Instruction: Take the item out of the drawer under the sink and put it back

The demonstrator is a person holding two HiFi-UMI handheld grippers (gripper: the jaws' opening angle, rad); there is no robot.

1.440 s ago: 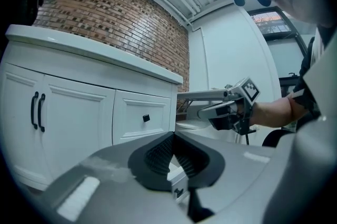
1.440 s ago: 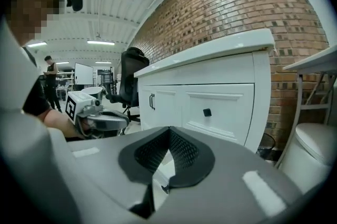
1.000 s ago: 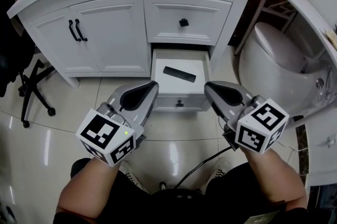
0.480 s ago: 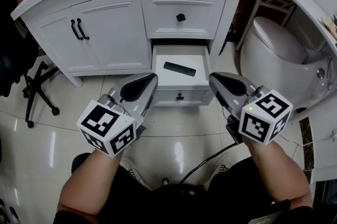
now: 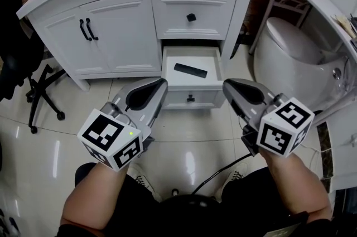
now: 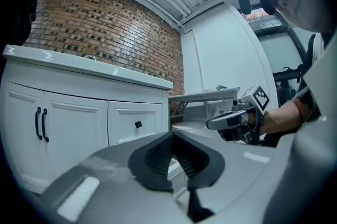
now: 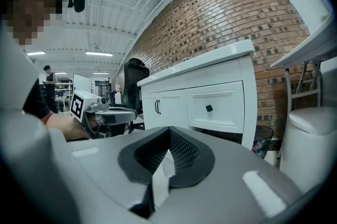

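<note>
A: How are the arms set?

B: Both bare forearms reach forward from the bottom of the head view, side by side. The left gripper (image 5: 160, 86) points at the open drawer (image 5: 207, 61) from just left of its front panel. The right gripper (image 5: 227, 86) points at it from just right of the panel. Both hang over the tiled floor (image 5: 184, 130), short of the drawer and not touching it.

A: And the jaws?

B: Each gripper's own view shows its dark ribbed pads pressed together at the tip, with nothing between them. Both are closed and empty.

A: Where is the item?

B: The black remote (image 5: 191, 70) lies flat inside the open drawer, slightly angled, towards the back. It is well apart from both grippers.

A: Any writing?

B: Only the black-and-white square markers on the left cube (image 5: 111, 141) and the right cube (image 5: 284, 127). They are patterns, not words. Above the open drawer sits a closed drawer (image 5: 212, 15) with a black knob (image 5: 191, 17).
</note>
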